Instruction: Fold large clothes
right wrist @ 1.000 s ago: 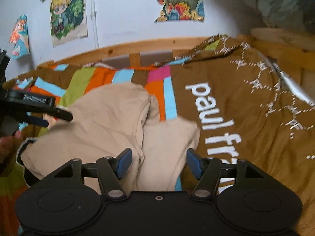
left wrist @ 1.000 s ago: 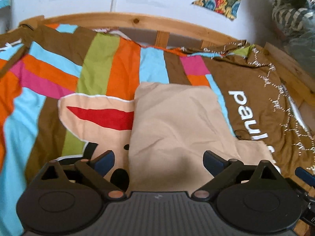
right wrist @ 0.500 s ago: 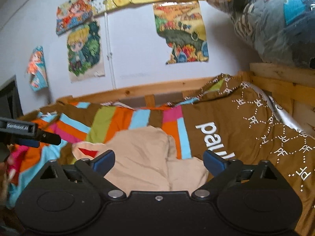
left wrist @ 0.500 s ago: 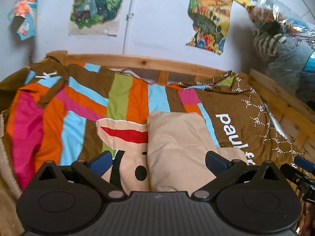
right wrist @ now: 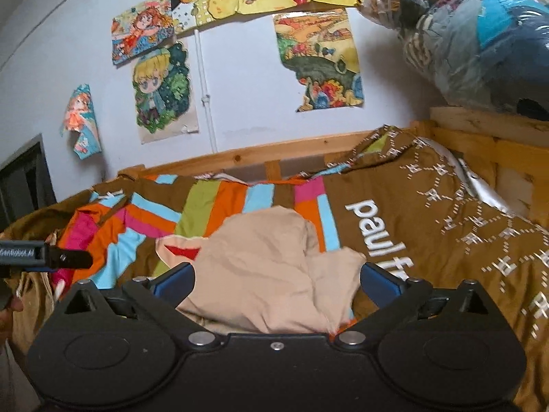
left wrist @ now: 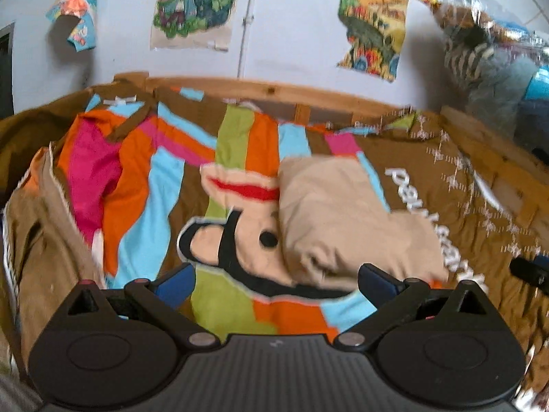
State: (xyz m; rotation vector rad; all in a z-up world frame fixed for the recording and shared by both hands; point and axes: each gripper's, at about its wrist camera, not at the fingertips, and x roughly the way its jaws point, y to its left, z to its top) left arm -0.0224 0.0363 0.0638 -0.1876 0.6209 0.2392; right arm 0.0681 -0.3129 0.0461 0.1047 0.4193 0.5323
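A folded beige garment (left wrist: pixel 339 219) lies on the colourful bedspread (left wrist: pixel 144 213), right of centre in the left wrist view and low at centre in the right wrist view (right wrist: pixel 271 274). My left gripper (left wrist: pixel 274 279) is open and empty, held back from the garment's near edge. My right gripper (right wrist: pixel 276 279) is open and empty, just above the garment's near end. The left gripper's tip shows at the left edge of the right wrist view (right wrist: pixel 51 257). The right gripper's tip shows at the right edge of the left wrist view (left wrist: pixel 530 269).
The wooden bed frame (right wrist: pixel 240 158) runs along the back and right side. Posters (right wrist: pixel 161 92) hang on the white wall. A plastic bag of bedding (right wrist: pixel 473 44) sits on the frame at upper right. A brown cloth (left wrist: pixel 37 240) lies bunched at the left.
Both grippers have pulled back and tilted upward from the garment; it now looks smaller and farther away. The garment lies where it was. Both pairs of fingers have stayed open.
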